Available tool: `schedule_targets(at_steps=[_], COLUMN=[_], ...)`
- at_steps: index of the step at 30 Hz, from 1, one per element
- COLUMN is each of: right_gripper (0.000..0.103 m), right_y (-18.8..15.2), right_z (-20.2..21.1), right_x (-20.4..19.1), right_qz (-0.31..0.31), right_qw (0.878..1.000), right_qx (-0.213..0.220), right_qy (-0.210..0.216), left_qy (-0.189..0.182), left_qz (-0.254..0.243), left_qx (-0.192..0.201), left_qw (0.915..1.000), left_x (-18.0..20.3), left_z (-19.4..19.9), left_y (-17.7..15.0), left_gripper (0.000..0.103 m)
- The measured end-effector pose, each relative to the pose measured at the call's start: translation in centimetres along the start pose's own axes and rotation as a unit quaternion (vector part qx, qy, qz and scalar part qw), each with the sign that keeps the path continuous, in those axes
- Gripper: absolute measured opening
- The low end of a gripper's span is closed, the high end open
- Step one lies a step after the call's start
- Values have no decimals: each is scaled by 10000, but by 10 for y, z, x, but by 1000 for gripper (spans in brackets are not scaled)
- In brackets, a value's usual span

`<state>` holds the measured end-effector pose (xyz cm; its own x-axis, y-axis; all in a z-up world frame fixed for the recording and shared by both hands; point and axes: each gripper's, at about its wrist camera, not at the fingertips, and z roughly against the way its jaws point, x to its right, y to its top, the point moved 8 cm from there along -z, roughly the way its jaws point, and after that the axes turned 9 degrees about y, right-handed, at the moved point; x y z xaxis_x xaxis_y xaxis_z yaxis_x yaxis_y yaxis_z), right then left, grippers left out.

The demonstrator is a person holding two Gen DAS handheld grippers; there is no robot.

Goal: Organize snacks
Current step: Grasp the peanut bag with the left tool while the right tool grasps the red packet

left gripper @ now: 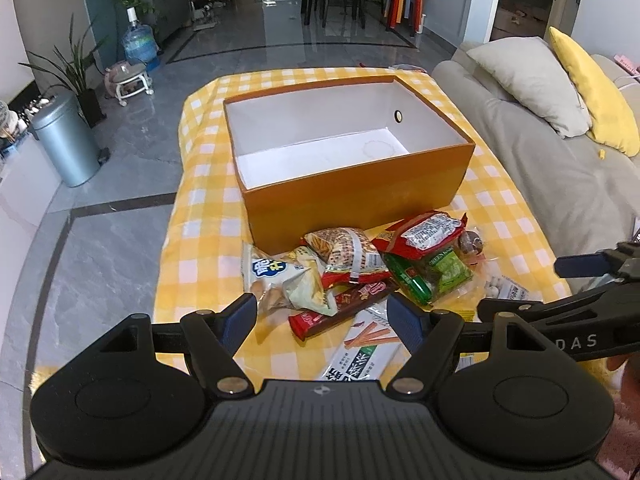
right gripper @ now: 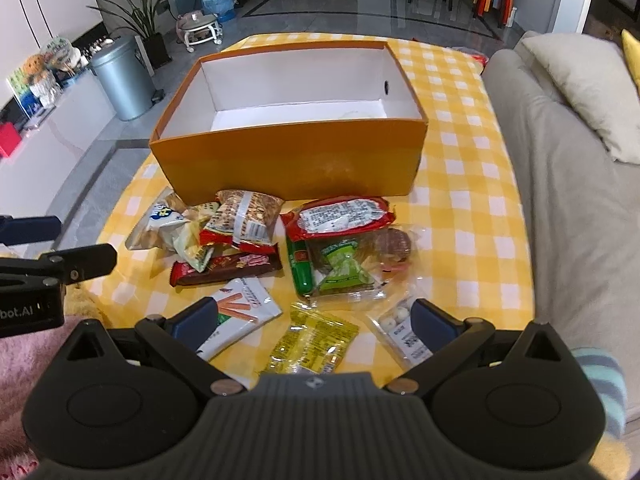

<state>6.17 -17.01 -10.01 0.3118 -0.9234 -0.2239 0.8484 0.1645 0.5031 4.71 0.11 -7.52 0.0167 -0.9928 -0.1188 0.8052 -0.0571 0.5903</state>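
An orange box (left gripper: 352,196) (right gripper: 288,168) with a white, bare inside stands on the yellow checked tablecloth (left gripper: 200,264) (right gripper: 472,216). In front of it lies a pile of snack packets: a red packet (left gripper: 424,234) (right gripper: 340,220), a green one (left gripper: 444,270) (right gripper: 344,276), a brown bar (left gripper: 344,308) (right gripper: 228,268), a white stick-biscuit pack (left gripper: 360,348) (right gripper: 240,316) and a yellow sachet (right gripper: 316,340). My left gripper (left gripper: 322,318) hovers open over the brown bar. Near the yellow sachet, my right gripper (right gripper: 314,322) is open and holds nothing.
A grey sofa (left gripper: 540,152) (right gripper: 580,200) with beige and yellow cushions runs along the table's right side. On the floor to the left stand a metal bin (left gripper: 66,140) (right gripper: 122,80), plants and a water bottle (left gripper: 138,42). Chairs and stools are far back.
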Motion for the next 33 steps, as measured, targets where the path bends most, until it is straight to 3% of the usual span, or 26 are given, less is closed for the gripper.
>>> schedule_targets(at_steps=[3,6,11,17,20,21,33], right_gripper=[98,91,84,84,93,97,99], right_y=[-1,0,3,16,23,26,55], right_z=[-6,-11,-20,-33,-43,-46,-91], right_x=[2,6,15,23,24,25,44], right_qz=[20,9,-118,52,233,278,627], right_qw=[9999,9994,9984,9984,9981,9981,9973], right_qx=[117,260,395,502,497,499,192], right_qy=[80,245,384,273,263,248,318], left_qy=[-124,-208,-350,-616,-771,-778,-544], left_qz=[-19,-33,18,115,231,256,456], left_qx=[-40,-76,-126,-318,-446,-478,-1072], left_qw=[9999,9998,9993,9975,9958,9955,9917], left_x=[2,5,9,17,21,22,33], left_z=[-5,-11,-22,-40,-52,-56,-114], left_y=[1,3,8,17,23,26,47], left_gripper=[82,78,77,77,78,78,80])
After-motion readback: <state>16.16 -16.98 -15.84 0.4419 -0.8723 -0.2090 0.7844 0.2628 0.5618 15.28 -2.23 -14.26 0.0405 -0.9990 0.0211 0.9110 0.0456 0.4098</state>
